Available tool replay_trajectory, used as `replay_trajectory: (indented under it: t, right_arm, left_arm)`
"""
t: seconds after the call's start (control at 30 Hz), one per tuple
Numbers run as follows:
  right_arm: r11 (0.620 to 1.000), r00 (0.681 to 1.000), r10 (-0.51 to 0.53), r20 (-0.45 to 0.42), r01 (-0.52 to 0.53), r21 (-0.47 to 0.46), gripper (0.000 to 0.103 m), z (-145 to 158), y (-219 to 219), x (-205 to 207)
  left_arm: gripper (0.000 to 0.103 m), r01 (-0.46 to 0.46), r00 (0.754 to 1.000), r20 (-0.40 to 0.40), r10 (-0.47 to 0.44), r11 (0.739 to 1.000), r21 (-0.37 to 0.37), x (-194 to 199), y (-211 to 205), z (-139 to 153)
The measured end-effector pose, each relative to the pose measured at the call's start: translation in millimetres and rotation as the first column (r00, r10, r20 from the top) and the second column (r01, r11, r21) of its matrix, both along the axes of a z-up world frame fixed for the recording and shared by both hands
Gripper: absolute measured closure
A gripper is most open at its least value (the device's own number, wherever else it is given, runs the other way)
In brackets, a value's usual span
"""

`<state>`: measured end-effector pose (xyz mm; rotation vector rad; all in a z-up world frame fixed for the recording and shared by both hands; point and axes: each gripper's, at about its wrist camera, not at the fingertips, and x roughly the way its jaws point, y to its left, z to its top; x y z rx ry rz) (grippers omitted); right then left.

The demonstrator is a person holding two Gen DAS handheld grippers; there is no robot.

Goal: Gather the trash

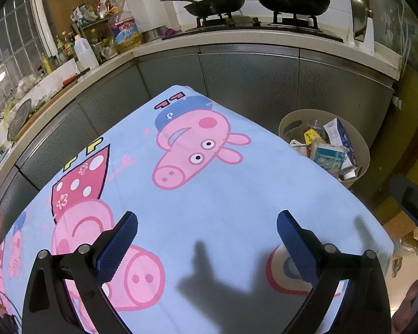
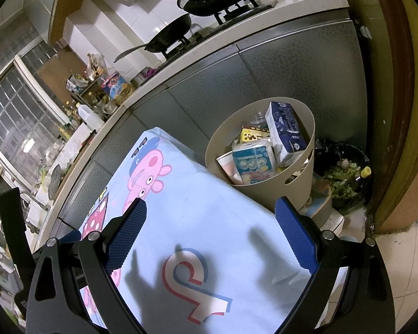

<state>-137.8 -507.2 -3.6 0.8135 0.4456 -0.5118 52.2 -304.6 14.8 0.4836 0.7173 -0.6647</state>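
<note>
A beige trash bin point(image 1: 359, 144) point(image 2: 298, 189) stands on the floor beyond the table's far right corner, filled with cartons and packets, among them a blue-and-white tissue pack point(image 2: 253, 164) and a dark blue box point(image 2: 285, 130). My left gripper point(image 1: 207, 222) is open and empty above the light blue cartoon-pig tablecloth point(image 1: 209, 194). My right gripper point(image 2: 210, 211) is open and empty above the cloth's right edge point(image 2: 209, 222), just in front of the bin. No loose trash shows on the cloth.
Grey kitchen cabinets point(image 1: 250, 78) with a stove and two black pans point(image 1: 217, 4) run behind the table. Bottles and an oil jug point(image 1: 125, 32) crowd the counter's left. A black bucket of green scraps point(image 2: 345, 178) sits right of the bin by a wooden door frame point(image 2: 390, 111).
</note>
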Motion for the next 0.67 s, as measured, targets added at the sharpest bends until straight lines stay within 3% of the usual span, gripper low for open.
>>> replay_trajectory:
  t: [0.3,0.67]
  right_arm:
    - [1.000,1.000,0.000,-0.004,0.000,-0.004,0.011,-1.5,5.6,-0.1]
    - [1.000,1.000,0.000,-0.003,0.000,-0.001,0.011,-1.5,5.4,0.7]
  left_arm:
    - [0.004,0.014,0.999,0.030,-0.014,1.000,-0.014,-2.2,-0.1,4.1]
    - [0.004,0.000,1.000,0.011,0.000,1.000,-0.018,1.6,-0.6,7.9]
